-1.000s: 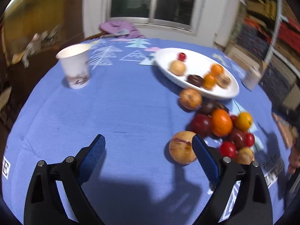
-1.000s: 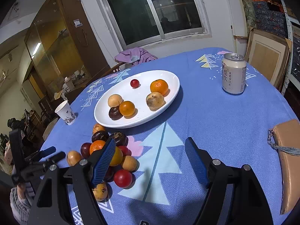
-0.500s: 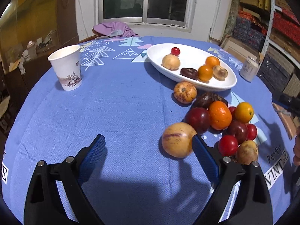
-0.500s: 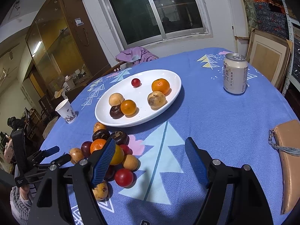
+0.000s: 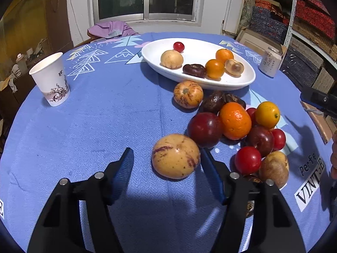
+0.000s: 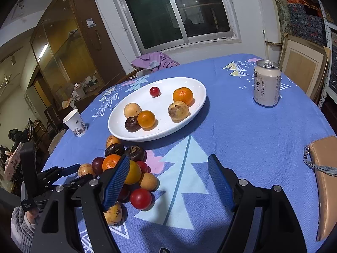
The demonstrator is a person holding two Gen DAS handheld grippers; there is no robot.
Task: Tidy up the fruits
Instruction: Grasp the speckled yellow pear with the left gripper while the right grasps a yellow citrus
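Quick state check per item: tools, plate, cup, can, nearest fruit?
Left tool: just been closing, round yellow fruit between pads, left pad clear of it.
Right tool: open, empty.
White plate: six fruits inside.
Paper cup: upright.
Drink can: upright.

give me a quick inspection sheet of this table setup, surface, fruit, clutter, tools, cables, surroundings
surface: round table under a blue tablecloth with tree prints.
job's things: white dish holds six fruits; a pile of loose fruit lies on the cloth beside it; a yellow streaked fruit sits apart at the pile's near edge.
clutter: paper cup, drink can, tan pouch at the table edge.
tools: left tool has just been closing, its pads either side of the yellow streaked fruit, with a gap on the left side; right tool is open over bare cloth.
cables: nothing seen.
surroundings: window, wooden cabinet, purple garment on a chair.
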